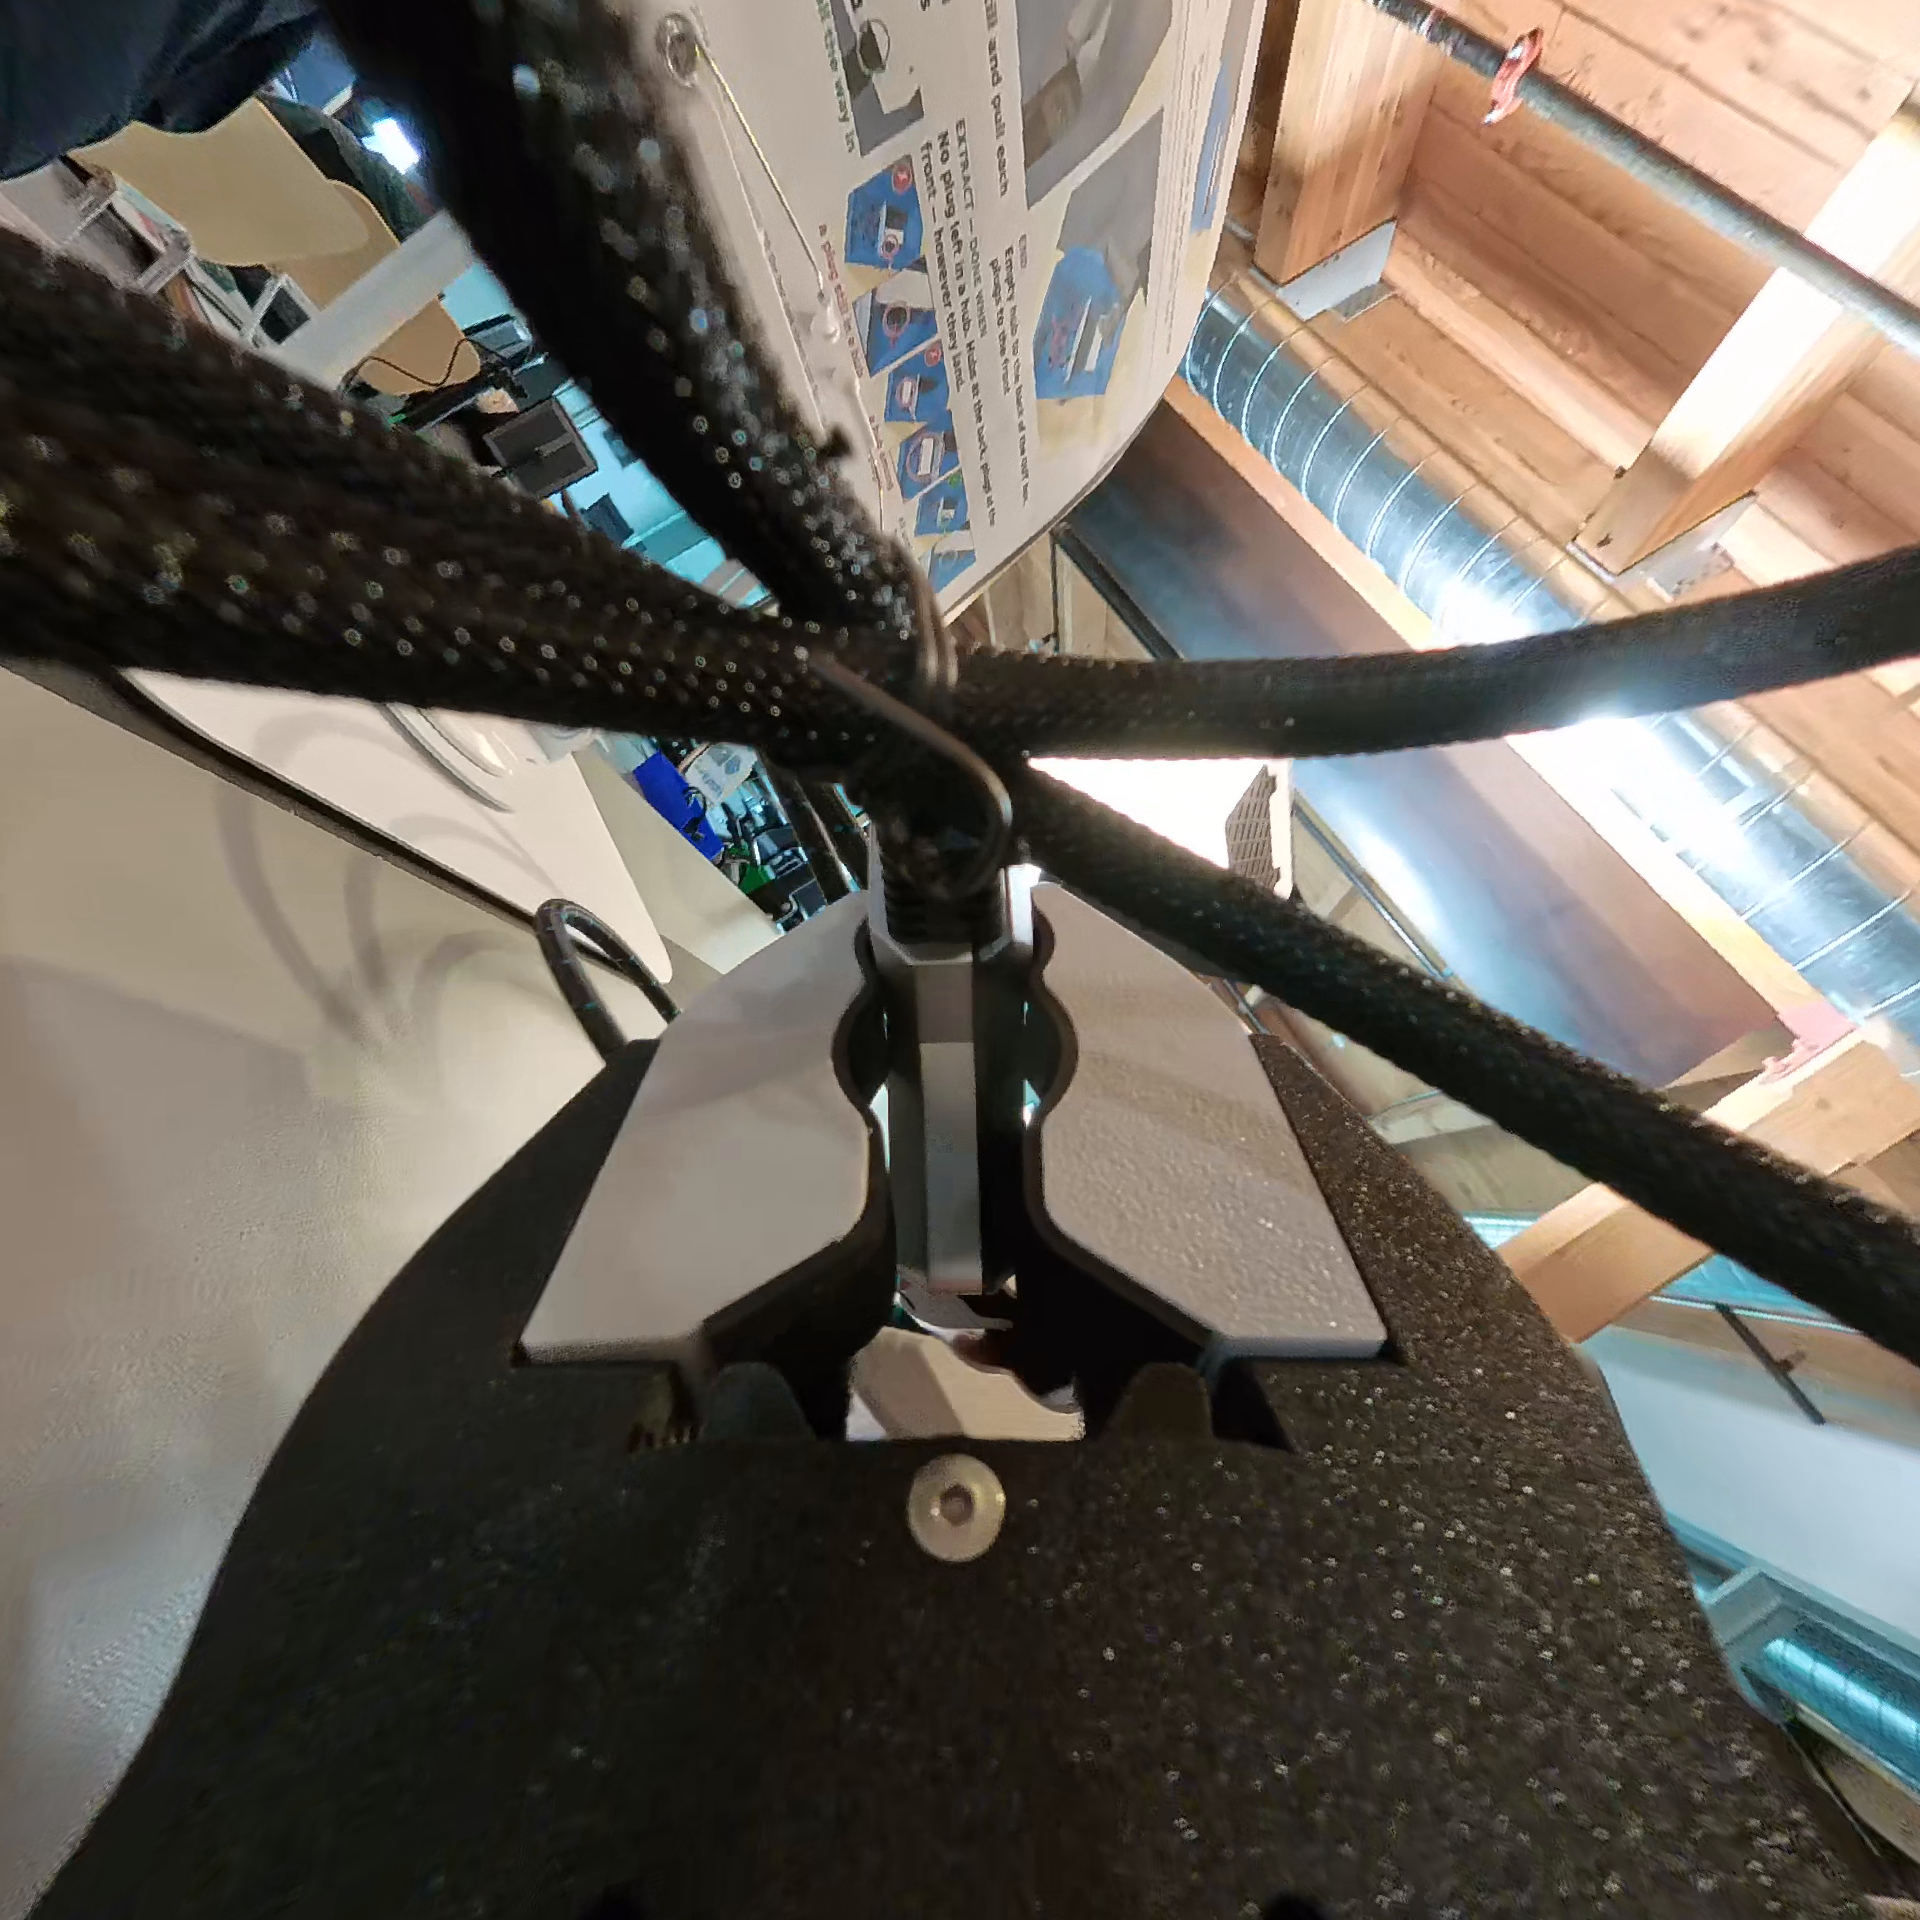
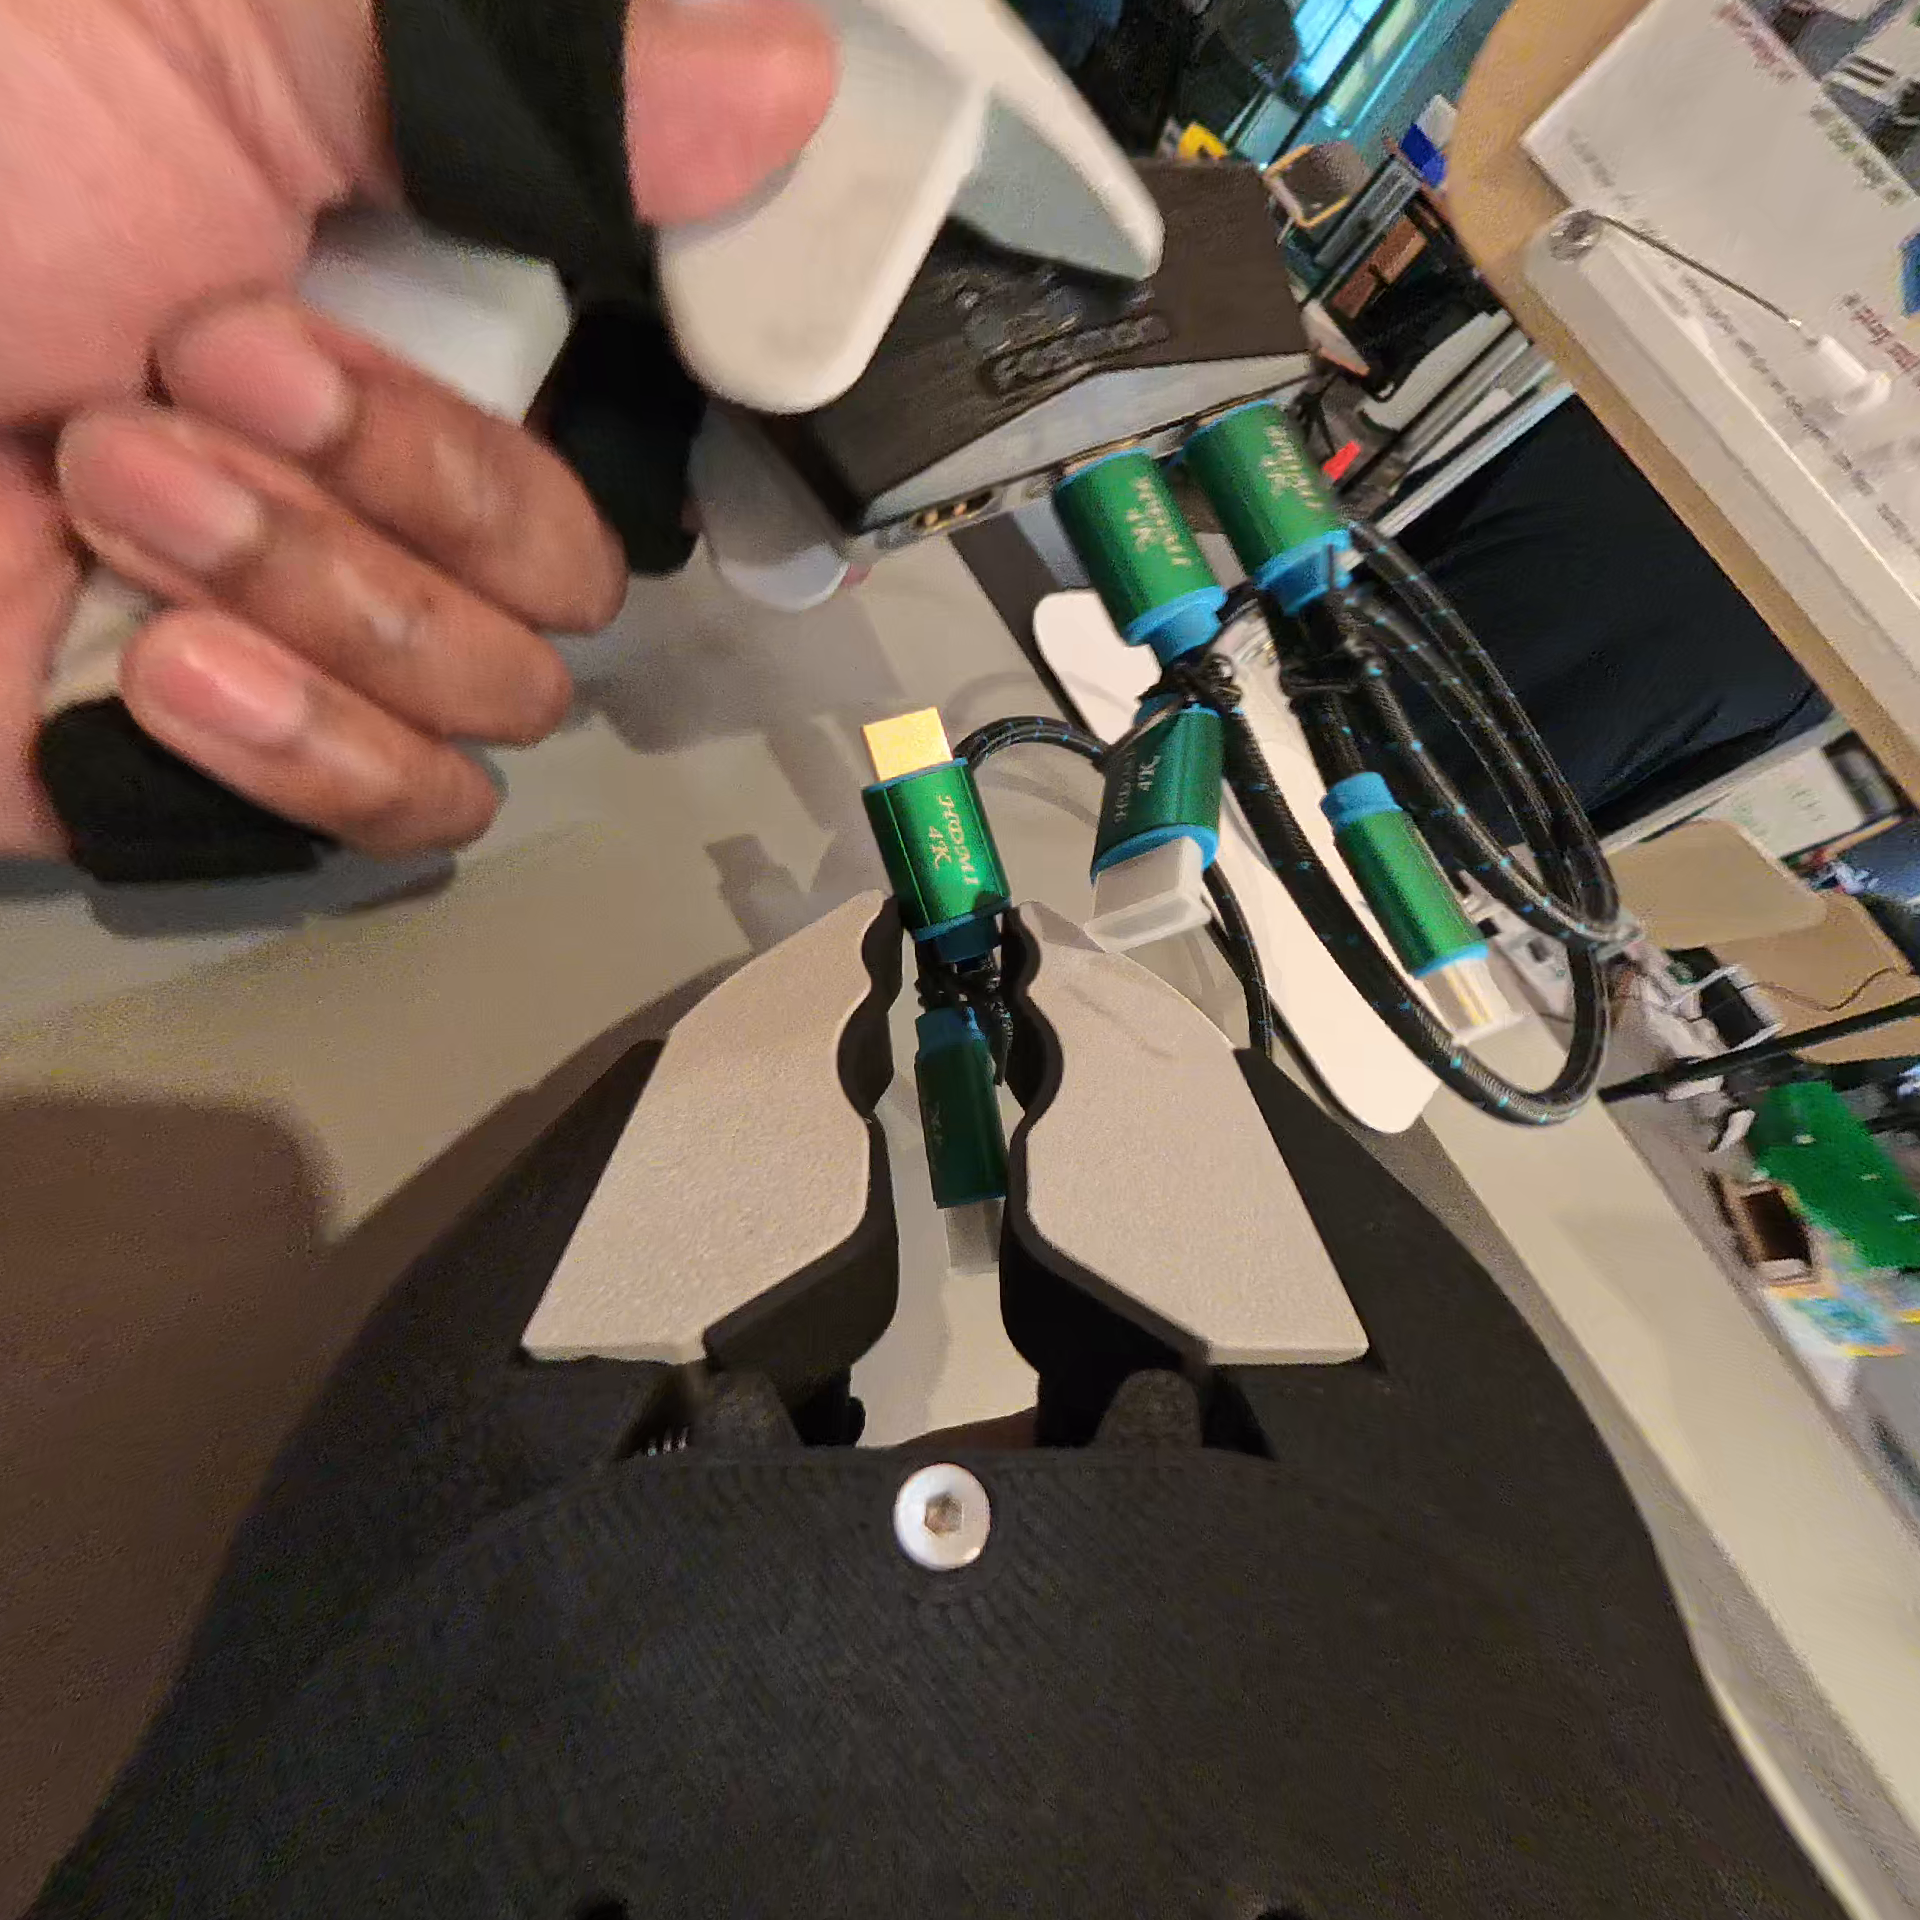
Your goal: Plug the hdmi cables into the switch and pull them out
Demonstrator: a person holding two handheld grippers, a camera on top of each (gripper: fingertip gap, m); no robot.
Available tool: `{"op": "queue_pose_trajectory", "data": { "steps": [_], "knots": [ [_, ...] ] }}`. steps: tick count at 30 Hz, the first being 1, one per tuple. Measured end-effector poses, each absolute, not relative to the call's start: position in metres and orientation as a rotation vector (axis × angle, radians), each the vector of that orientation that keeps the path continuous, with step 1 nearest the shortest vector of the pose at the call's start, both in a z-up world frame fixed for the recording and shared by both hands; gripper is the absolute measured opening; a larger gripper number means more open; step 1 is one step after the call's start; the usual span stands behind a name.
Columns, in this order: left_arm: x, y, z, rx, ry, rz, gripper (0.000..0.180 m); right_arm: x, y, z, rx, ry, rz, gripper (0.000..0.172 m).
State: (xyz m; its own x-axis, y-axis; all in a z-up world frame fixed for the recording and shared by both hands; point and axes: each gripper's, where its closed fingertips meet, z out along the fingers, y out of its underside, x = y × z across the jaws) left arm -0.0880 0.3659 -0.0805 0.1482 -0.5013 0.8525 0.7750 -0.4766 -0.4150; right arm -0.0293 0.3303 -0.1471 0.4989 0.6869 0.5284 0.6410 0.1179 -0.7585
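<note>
My left gripper [image 1: 951,914] is shut on a narrow grey metal hub [image 1: 940,1122]. Black braided cables [image 1: 1351,987] fan out just past its fingertips. The right wrist view shows this gripper's white fingers [image 2: 883,208] in a person's hand [image 2: 260,468], clamped on the dark hub [image 2: 1039,343]. Two green plugs [image 2: 1132,540] sit in the hub's silver face. My right gripper [image 2: 951,920] is shut on the blue collar end of a green plug [image 2: 935,842]. The plug's gold tip points away from the gripper. A second green plug [image 2: 961,1122] lies between the fingers farther back.
A bundle of black-and-blue braided cables [image 2: 1507,883] with more green plugs hangs over a white card [image 2: 1330,1018] on the pale table [image 2: 623,987]. A printed sheet [image 2: 1714,208] stands at the right. A green circuit board [image 2: 1839,1174] lies at the right edge. Left tips to right tips: about 10 centimetres.
</note>
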Motion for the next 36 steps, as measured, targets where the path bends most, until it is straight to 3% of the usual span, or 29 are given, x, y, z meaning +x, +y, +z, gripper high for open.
{"op": "queue_pose_trajectory", "data": {
  "steps": [36],
  "knots": [
    [-0.06,0.357,-0.085,-1.55,-0.027,-1.52,0.022,-0.031,0.327,-0.134,-1.62,-1.03,-0.034,0.016]
  ]
}}
